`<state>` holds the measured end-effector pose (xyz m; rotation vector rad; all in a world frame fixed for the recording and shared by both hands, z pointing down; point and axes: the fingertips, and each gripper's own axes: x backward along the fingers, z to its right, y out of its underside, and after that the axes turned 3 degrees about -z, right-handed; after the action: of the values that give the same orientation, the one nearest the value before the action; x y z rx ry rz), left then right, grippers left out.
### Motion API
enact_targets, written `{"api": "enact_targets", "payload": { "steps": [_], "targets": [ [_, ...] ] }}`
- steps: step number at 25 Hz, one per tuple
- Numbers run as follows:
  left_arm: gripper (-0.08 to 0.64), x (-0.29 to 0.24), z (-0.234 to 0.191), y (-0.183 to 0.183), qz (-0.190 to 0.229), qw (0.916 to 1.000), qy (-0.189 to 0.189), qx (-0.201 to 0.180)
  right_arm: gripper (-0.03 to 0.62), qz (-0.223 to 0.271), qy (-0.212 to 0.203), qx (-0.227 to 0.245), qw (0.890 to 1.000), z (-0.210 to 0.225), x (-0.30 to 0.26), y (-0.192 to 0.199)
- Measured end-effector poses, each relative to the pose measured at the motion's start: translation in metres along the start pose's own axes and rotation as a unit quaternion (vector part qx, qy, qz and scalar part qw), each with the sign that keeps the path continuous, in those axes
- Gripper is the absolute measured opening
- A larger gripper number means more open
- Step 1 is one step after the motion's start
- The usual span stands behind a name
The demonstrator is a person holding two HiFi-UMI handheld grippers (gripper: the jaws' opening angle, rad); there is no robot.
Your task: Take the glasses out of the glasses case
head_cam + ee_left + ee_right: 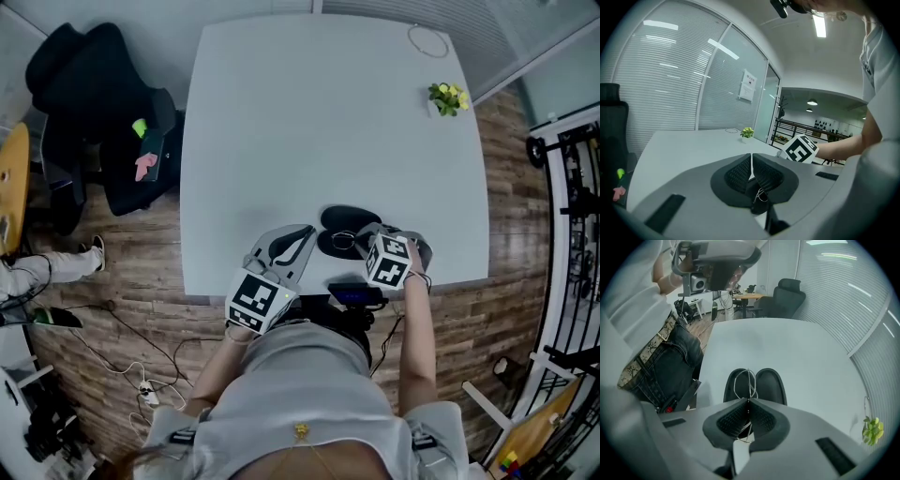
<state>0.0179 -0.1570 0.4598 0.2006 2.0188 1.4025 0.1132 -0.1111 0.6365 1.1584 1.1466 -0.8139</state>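
— Right gripper (748, 401), nearest item: condition?
— Clenched on thin wire-framed glasses (748, 380), over the open black oval hard-shell case (769, 386). Whether they are clear of it cannot be told. The pinch on the frame wire presumably spares the lenses.
— Left gripper (751, 161)?
— Closed, nothing in it. Parked at the near edge beside the case, likely on standby to steady it.
— Surface, room?
— White square table (328, 122), with the case at the near edge, right of middle. Small yellow-flowered plant (447, 97) at the far right corner. Wood-plank floor (122, 281), black office chair (94, 103), slatted blinds (670, 70).
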Motion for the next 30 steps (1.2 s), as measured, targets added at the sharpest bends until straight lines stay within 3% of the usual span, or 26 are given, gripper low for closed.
{"api": "enact_targets", "payload": {
  "steps": [30],
  "targets": [
    [0.031, 0.004, 0.021, 0.007, -0.001, 0.9993, 0.026, -0.025, 0.021, 0.035, 0.057, 0.003, 0.998, -0.012, 0.082, -0.029]
  ]
}}
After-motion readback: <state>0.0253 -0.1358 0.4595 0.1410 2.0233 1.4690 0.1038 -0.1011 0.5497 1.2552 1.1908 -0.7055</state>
